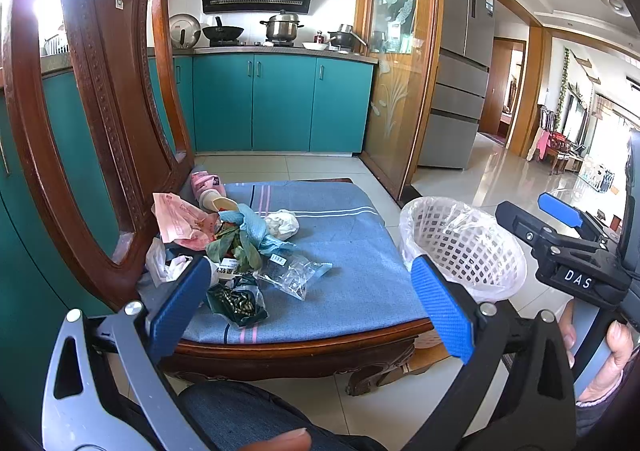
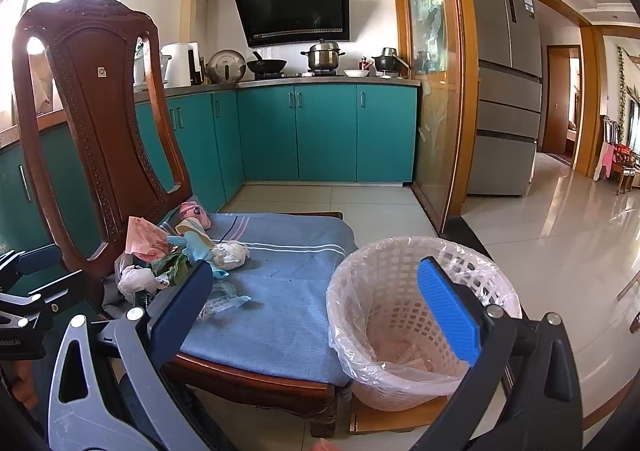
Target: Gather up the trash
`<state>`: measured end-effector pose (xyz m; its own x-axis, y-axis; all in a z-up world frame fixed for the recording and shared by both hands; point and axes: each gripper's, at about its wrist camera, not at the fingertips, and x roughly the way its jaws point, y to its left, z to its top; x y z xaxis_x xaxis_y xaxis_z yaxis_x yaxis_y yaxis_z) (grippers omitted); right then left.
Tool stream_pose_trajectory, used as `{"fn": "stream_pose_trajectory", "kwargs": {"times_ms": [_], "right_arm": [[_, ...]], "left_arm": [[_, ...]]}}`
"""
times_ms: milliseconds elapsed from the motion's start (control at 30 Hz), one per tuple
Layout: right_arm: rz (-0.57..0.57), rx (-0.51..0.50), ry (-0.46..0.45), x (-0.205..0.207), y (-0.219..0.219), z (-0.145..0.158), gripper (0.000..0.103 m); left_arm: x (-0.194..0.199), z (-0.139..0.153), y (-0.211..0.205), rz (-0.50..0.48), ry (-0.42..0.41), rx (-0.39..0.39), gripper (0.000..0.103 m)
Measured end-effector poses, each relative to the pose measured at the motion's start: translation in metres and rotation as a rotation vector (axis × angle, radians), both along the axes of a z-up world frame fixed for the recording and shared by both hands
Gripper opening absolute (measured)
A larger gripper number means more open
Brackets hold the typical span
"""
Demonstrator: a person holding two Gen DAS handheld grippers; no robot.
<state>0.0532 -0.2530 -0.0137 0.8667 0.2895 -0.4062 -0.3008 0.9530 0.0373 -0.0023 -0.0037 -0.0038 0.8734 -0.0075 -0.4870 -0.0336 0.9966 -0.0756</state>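
Trash pile [image 1: 236, 247] is sitting fwd-left on chair cushion [image 1: 340, 251], nearer your left gripper [image 1: 312, 299]; bin [image 2: 424, 323] is lying right. Both grippers, incl. right gripper [image 2: 316, 311], are gaping wide, holding nothing.

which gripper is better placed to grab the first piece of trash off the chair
Left. The left gripper, jaws open, sits nearer the trash pile on the blue seat cushion; the right gripper faces the white lined wastebasket.
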Motion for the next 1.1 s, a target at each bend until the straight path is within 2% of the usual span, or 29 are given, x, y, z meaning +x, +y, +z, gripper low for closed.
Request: {"fn": "stream_pose_trajectory", "kwargs": {"times_ms": [1100], "right_arm": [[0.009, -0.004, -0.016, -0.0001, 0.0055, 0.0060, 0.100]], "left_arm": [[0.0023, 0.0008, -0.0017, -0.012, 0.013, -0.014, 0.100]]}}
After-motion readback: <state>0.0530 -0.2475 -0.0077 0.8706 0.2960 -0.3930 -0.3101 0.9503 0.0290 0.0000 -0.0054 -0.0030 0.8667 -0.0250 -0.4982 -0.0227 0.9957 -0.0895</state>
